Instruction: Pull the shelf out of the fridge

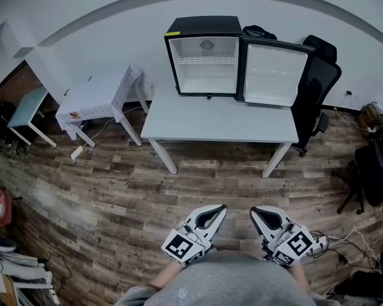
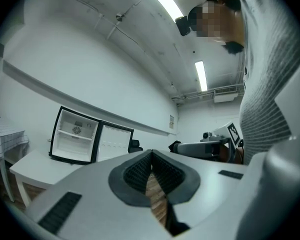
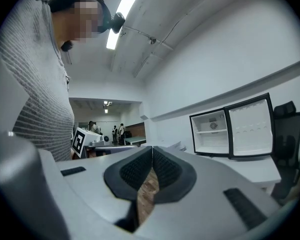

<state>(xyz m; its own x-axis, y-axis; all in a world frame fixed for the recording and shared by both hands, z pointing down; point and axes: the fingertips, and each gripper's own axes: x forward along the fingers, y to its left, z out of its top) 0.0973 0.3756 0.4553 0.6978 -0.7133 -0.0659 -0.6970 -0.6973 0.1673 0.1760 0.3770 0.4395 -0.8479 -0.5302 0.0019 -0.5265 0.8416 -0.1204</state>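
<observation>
Shelf point(image 1: 207, 60) — thin, white, high in the open fridge point(image 1: 203, 25), detail too small; left gripper point(image 1: 220, 209) and right gripper point(image 1: 255, 211) closed, empty.

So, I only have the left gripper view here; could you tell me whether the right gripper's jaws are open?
Observer: No, the right gripper has its jaws shut, with nothing between them.
Operator: Thank you. Does anything lie on top of the fridge?
Observer: Yes, a black item lies there, at the back, above the hinge side of the open door.
Operator: And is there anything on the floor to our right?
Observer: Yes, cables lie there, just right of the right gripper.
</observation>
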